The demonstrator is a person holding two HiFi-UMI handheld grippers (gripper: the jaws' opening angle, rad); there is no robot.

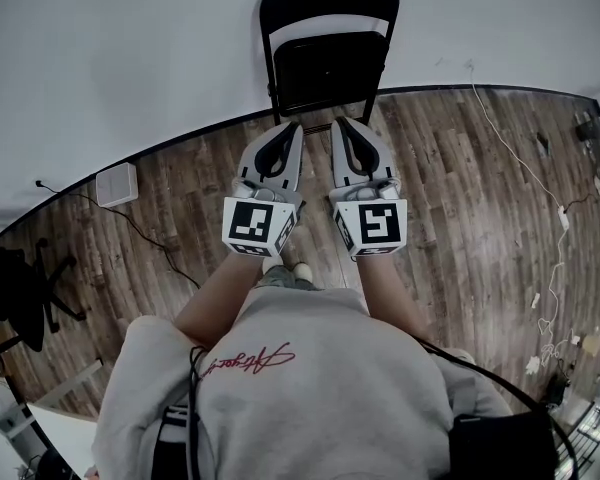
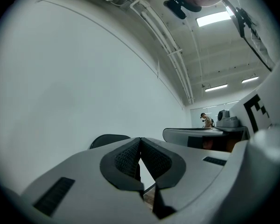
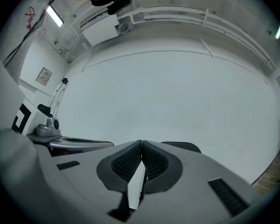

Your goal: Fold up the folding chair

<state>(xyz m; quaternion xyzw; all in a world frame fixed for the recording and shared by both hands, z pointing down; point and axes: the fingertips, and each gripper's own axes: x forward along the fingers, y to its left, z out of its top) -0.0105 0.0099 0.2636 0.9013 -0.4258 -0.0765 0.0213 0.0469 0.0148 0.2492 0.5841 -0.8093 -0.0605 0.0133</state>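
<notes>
A black folding chair (image 1: 328, 43) stands against the white wall, straight ahead of me. Only the top of its backrest shows in the left gripper view (image 2: 107, 139) and in the right gripper view (image 3: 184, 146). My left gripper (image 1: 292, 128) and right gripper (image 1: 342, 125) are held side by side, pointing at the chair from just short of its lower frame. Both are shut with nothing between their pads, and neither touches the chair. The left gripper's (image 2: 140, 141) jaws meet at the tip, and so do the right gripper's (image 3: 141, 143).
The floor is dark wood planks. A small white box (image 1: 116, 184) with a cable sits by the wall at the left. White cables (image 1: 550, 238) trail along the right. A black office chair (image 1: 15, 293) stands at the far left. A distant desk (image 2: 196, 134) shows in the left gripper view.
</notes>
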